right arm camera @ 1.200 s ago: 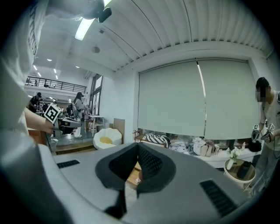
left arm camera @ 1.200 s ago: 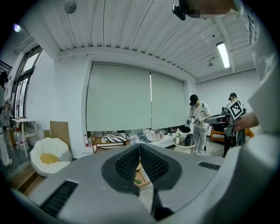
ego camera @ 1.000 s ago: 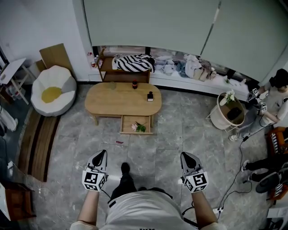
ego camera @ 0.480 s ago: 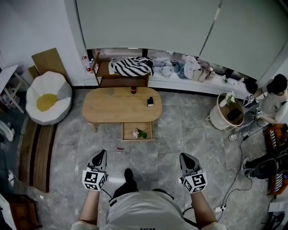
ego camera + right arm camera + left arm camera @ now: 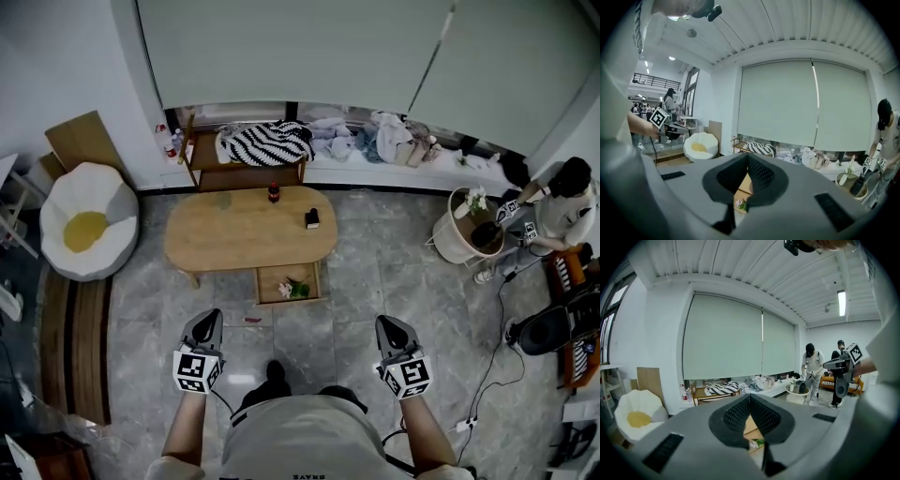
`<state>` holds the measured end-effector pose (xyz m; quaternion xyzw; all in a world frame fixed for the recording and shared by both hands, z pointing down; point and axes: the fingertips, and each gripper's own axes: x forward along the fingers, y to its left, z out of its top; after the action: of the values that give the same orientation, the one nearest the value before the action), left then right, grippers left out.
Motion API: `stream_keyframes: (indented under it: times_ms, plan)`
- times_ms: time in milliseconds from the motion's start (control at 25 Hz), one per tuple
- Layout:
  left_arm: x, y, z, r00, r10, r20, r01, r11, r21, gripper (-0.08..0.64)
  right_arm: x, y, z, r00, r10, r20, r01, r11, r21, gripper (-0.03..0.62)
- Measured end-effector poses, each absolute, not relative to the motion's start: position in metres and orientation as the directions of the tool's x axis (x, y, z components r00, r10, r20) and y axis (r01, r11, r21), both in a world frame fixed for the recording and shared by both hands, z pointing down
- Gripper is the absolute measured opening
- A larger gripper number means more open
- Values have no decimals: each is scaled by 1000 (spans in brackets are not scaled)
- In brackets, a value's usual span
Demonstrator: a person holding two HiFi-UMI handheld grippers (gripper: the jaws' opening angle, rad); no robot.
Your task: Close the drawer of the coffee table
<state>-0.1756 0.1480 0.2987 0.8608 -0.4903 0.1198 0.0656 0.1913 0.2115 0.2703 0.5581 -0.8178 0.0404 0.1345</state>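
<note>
1. Wooden drawer (image 5: 271, 277) is standing pulled out from the front of the oval coffee table (image 5: 234, 234), showing flowers (image 5: 292, 289) inside.
2. Left gripper (image 5: 208, 319) and right gripper (image 5: 388, 324) are hovering well short of it, jaws pressed together, holding nothing.
3. Grey tiled floor (image 5: 356, 281) is lying between grippers and drawer.

Drawer (image 5: 270, 281) contents too small to ID. Gripper views: drawer mostly hidden behind L tongs (image 5: 750, 399), R tongs (image 5: 747, 159).
</note>
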Motion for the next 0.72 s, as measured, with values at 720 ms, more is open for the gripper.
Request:
stream_keyframes:
  times_ms: [720]
  plan:
    - [-206,79,315,534,-792,298,-827,-562,-11,21,155,144,270,-315,-907,279,-931,353,95,18]
